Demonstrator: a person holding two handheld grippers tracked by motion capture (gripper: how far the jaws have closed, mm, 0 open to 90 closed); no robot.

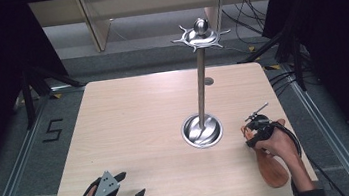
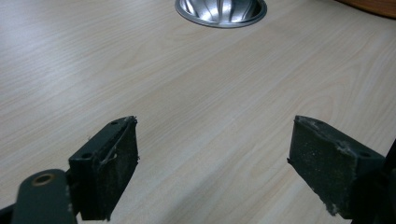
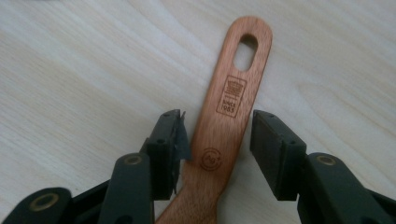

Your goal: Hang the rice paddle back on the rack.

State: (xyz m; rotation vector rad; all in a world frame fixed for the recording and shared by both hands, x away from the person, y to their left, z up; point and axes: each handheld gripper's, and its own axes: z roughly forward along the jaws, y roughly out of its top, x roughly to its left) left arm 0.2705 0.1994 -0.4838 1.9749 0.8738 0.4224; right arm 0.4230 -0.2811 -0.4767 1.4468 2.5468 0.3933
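A wooden spatula (image 3: pixel 229 112) lies flat on the table (image 1: pixel 131 128), near its right edge, beside the steel base of a hanging stand (image 1: pixel 202 130). The right tool (image 3: pixel 217 140) straddles the narrow handle, its pads apart, one just grazing the wood, the other clear. The spatula looks light, rigid and smooth, likely to pivot if pinched off-centre; the flat neck below the hanging hole seems the surest hold. The left tool (image 2: pixel 212 158) rests open over bare table near the front edge.

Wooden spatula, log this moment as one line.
right tool: open, straddling wooden spatula handle | left tool: open, idle | spatula flat on table
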